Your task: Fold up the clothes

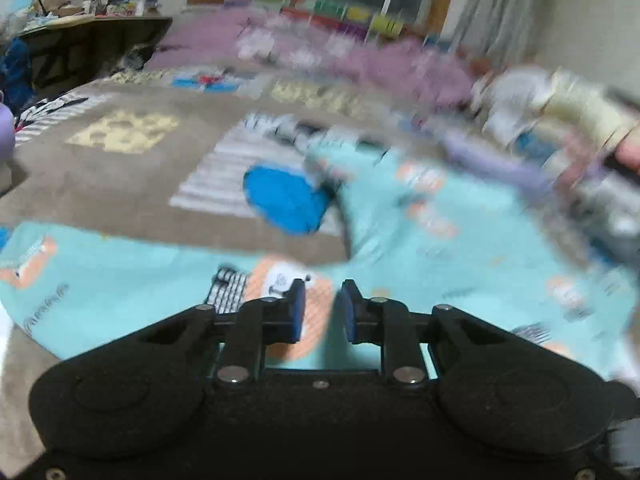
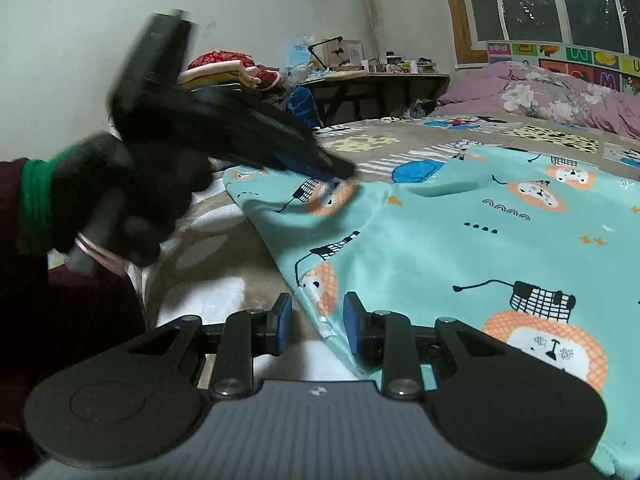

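Lying under both grippers, teal garment [image 2: 460,232], right fingers [image 2: 285,322] parted astride its edge, left fingers [image 1: 298,312] narrowly parted.

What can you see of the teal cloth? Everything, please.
The teal cloth is soft printed fabric with orange lion faces, black checked shapes and small marks. It lies spread and wrinkled on the brown patterned bed cover. Its near edge runs between the open fingers of the right gripper; the left gripper is open over another part, contact unclear.
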